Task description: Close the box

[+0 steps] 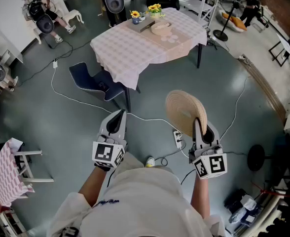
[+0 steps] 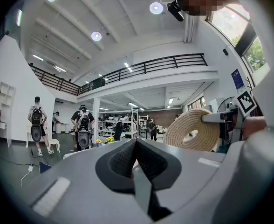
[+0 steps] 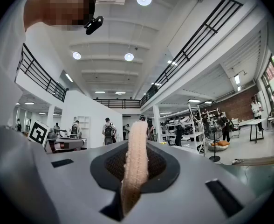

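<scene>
My right gripper (image 1: 200,125) is shut on the edge of a round woven lid (image 1: 184,111), held upright above the floor. In the right gripper view the lid's rim (image 3: 136,157) runs straight up between the jaws. The left gripper view shows the same lid (image 2: 193,132) off to the right. My left gripper (image 1: 116,120) is shut with nothing in it, its jaws meeting (image 2: 136,146). Both grippers are at waist height, far from the table. A beige woven box (image 1: 161,27) sits on the pink checked table (image 1: 130,53) ahead.
Two flower pots (image 1: 155,7) and a flat grey item stand by the box. A dark blue chair (image 1: 93,80) sits at the table's near left. A power strip (image 1: 178,138) and white cables lie on the floor ahead. People with backpacks stand farther off.
</scene>
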A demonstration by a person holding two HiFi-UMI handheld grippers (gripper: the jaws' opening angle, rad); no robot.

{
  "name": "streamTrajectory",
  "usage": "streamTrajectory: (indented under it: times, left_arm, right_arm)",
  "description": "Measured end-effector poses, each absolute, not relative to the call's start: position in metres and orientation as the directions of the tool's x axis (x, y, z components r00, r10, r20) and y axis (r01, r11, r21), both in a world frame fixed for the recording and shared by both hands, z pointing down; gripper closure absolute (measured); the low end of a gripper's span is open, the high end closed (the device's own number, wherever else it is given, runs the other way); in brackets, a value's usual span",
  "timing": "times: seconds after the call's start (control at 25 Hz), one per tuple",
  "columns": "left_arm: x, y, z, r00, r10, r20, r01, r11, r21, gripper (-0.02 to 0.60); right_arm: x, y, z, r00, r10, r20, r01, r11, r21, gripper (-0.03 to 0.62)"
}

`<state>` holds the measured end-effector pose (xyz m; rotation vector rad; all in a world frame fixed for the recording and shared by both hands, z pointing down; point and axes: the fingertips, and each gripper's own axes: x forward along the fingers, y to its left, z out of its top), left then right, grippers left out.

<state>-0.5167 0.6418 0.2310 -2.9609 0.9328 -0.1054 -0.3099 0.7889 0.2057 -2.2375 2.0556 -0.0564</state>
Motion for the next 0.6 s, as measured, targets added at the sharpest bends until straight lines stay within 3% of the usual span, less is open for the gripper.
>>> streamTrajectory:
  times: [0.6]
  left_arm:
    - [-0.476,0.613,0.233,0.805,-0.585,0.093,-0.584,-0.810,-0.041,0.581]
  right_arm:
    - [-0.254,0.765,0.211,0.105,-0.994,-0.033,-0.975,-0.096,-0.201,0.559]
